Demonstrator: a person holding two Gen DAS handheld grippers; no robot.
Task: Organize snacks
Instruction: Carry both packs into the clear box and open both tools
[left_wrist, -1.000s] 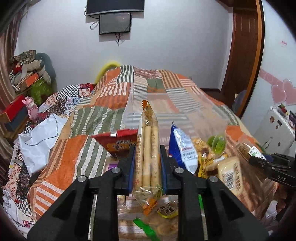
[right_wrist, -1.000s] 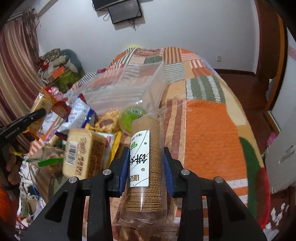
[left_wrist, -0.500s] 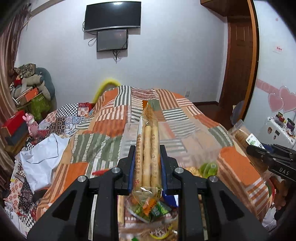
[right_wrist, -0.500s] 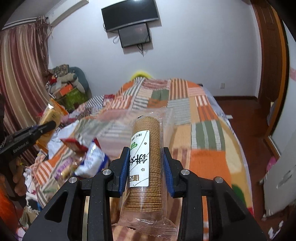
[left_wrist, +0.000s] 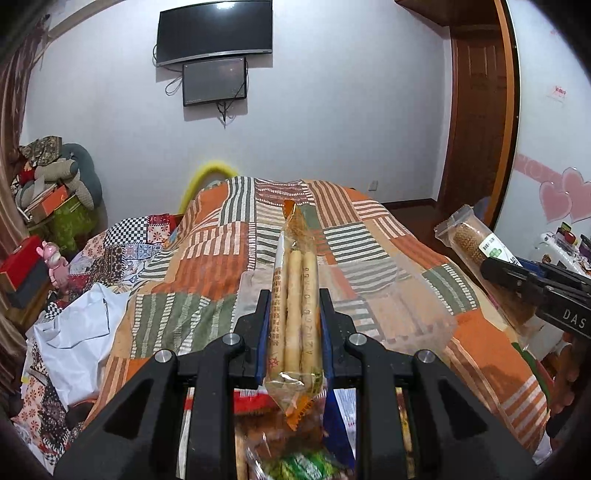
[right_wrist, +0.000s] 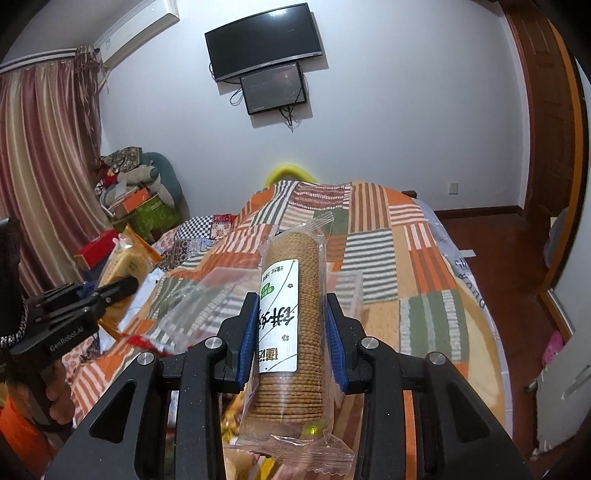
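Both tongs have risen since a second ago; snack pile now sits below my fingers instead of ahead. Left gripper (left_wrist: 294, 328) clenched on the breadstick pack (left_wrist: 294, 295), held upright between the pads. Right gripper (right_wrist: 291, 332) clenched on the biscuit sleeve (right_wrist: 291, 325). Clear plastic box (left_wrist: 402, 314) just beyond both tips, on the patchwork bedspread (left_wrist: 221, 258); its contents possibly none, view blurred.

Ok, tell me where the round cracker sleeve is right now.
The round cracker sleeve is clamped between the right gripper pads, held above the patchwork bedspread; in the left wrist view it shows at the right edge.
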